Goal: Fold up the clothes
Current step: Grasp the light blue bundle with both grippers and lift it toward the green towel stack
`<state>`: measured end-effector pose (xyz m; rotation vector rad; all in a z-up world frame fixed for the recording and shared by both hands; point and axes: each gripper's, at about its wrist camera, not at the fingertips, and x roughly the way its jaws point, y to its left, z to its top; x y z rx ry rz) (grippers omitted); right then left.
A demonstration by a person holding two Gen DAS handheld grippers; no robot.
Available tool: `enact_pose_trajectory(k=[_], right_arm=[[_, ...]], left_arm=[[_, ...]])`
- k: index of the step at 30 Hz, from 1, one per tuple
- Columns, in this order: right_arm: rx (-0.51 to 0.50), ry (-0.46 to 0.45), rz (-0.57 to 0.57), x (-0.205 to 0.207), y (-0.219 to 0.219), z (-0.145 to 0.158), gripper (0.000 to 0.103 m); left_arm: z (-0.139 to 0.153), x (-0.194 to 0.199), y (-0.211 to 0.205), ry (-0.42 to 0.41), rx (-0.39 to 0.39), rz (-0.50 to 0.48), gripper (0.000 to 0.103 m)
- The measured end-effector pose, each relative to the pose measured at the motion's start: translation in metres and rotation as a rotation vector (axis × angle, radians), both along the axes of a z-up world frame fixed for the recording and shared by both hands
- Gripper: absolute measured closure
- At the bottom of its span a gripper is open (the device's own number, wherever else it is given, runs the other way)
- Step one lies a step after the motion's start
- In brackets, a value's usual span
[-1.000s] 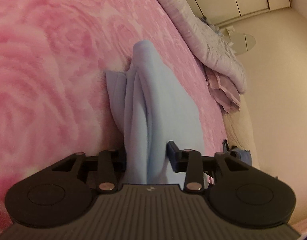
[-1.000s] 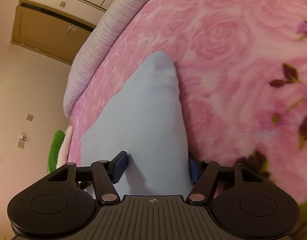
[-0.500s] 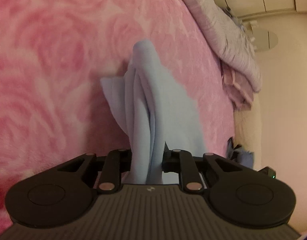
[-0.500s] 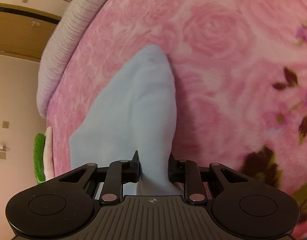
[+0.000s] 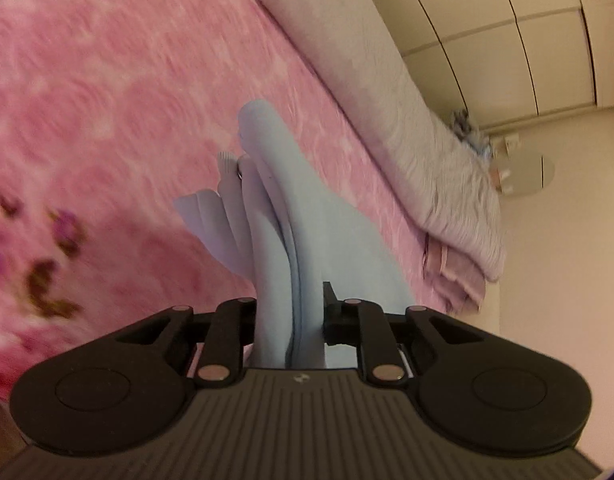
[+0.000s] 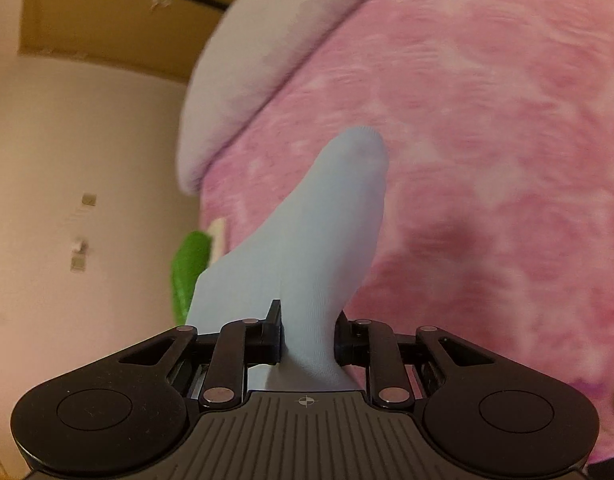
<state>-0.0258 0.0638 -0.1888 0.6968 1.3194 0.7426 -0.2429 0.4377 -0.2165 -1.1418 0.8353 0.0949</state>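
Pink rose-patterned bedding [image 5: 107,92] fills the ground beyond both tools, with a rolled grey-lilac quilt [image 5: 419,120] along its far edge and pale cupboard doors [image 5: 527,20] behind that in the left wrist view; in the right wrist view a brown door [image 6: 107,16] is seen to the upper left and a green object [image 6: 191,268] just beyond the left finger. Compared with a second ago, the bedding is seen from farther off and is smeared by motion, so both ends of the light blue garment [image 5: 307,240] appear to have been lifted clear of the bed, most of the cloth hanging ahead of the fingers. It is judged that the pick-up is done and that a spreading or first fold comes next. The jaws of both tools have just been closing, with cloth between them throughout. The left gripper [image 5: 289,316] is now nearly closed, several bunched layers being pinched between its pads and trailing forward and slightly leftward. The right gripper [image 6: 309,336] is likewise narrowed onto a single smooth band of the same garment, which runs straight ahead to a rounded tip.
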Motion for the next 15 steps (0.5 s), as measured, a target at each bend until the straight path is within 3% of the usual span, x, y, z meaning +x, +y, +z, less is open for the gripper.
enact_pose_trajectory(k=[4,11,15], right_arm=[[-0.020,-0.011,0.024,-0.029,0.050,0.017,0.082],[-0.013,0.002,-0.049,-0.100,0.170,0.030,0.082],[0.000,-0.010,-0.093,-0.119,0.260,0.039,0.082]], left_arm=[[0.006,-0.028,0.040,-0.009,-0.002,0.024,0.088],[0.014,-0.072,0.185,-0.013,0.016,-0.024,0.088],[0.030,-0.076,0.275,-0.022,0.058,-0.071,0.088]])
